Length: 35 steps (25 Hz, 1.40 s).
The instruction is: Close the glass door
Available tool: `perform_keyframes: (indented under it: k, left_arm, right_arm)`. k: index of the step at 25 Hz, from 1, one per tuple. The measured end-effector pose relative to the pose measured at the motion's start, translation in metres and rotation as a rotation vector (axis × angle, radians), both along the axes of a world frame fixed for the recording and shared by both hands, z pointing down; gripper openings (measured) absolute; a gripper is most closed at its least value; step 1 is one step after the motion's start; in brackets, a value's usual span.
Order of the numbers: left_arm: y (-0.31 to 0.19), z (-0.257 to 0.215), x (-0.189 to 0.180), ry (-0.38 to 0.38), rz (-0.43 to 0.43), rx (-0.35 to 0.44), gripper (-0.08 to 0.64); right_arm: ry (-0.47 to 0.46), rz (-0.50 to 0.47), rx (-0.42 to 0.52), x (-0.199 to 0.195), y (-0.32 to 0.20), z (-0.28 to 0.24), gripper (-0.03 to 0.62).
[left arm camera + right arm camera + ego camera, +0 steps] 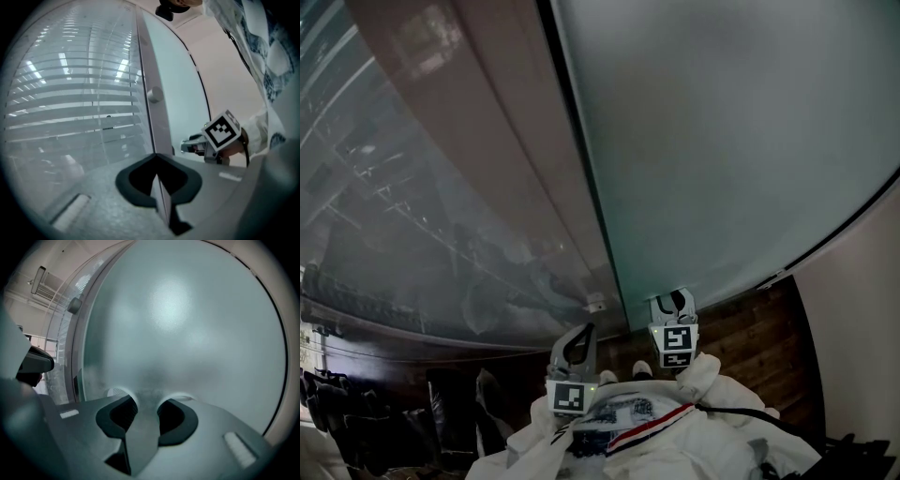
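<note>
You faced a frosted pale grey-green glass door point(731, 141), a brown frame point(511, 159) and a dark brown plank floor point(755, 342); your white sleeve point(703, 441) bore red-blue stripes.

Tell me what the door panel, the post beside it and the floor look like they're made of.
Door panel: frosted glass, matte; it looks milky and nothing sharp shows through.
Post: smooth brown with a faint sheen; coated metal or wood, unclear.
Floor: dark wood-look planks with visible seams.

Frosted glass door point(722, 141) matt, clear glass panel point(394, 206) glossy, brown frame post point(502, 141) smooth and satin, dark wood-plank floor point(752, 342), white creased cloth sleeve point(711, 375), left gripper point(156, 155) and right gripper point(143, 401) in matt grey plastic
</note>
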<state>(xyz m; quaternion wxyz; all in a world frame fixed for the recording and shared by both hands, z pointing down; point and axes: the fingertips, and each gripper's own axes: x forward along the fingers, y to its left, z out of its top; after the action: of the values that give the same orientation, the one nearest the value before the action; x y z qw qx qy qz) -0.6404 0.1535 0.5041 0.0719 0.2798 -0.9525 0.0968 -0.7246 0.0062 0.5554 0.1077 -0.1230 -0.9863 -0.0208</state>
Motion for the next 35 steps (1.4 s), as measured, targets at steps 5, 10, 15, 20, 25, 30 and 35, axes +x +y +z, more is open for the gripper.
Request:
perform_keyframes:
  k: [5,10,15,20,25,30,35]
  left_arm:
    - [0.005,0.003,0.002,0.016,-0.013,-0.009,0.002]
    - [0.004,0.005,0.004,0.025,-0.011,-0.007,0.002]
    - [0.006,0.005,0.005,0.032,-0.019,-0.008,0.002]
    - [0.006,0.006,0.006,0.043,-0.023,0.0,0.002]
    - [0.006,0.007,0.008,0.045,-0.024,-0.008,0.002]
    - [0.007,0.008,0.017,0.049,-0.044,-0.003,0.002]
    - [0.006,0.012,0.034,0.064,-0.054,-0.005,0.002]
  right_arm:
    - [-0.017,0.001,0.002,-0.006,0.001,-0.001,0.121]
    - [-0.032,0.011,0.006,-0.011,0.002,-0.001,0.121]
    - [-0.036,0.015,0.008,-0.017,0.003,-0.002,0.123]
    - [-0.041,0.021,0.007,-0.018,0.003,-0.003,0.123]
    - [-0.041,0.018,0.008,-0.019,0.004,-0.004,0.123]
    - [-0.061,0.032,0.009,-0.014,0.005,-0.005,0.123]
    - [-0.073,0.03,0.002,-0.011,0.009,-0.011,0.123]
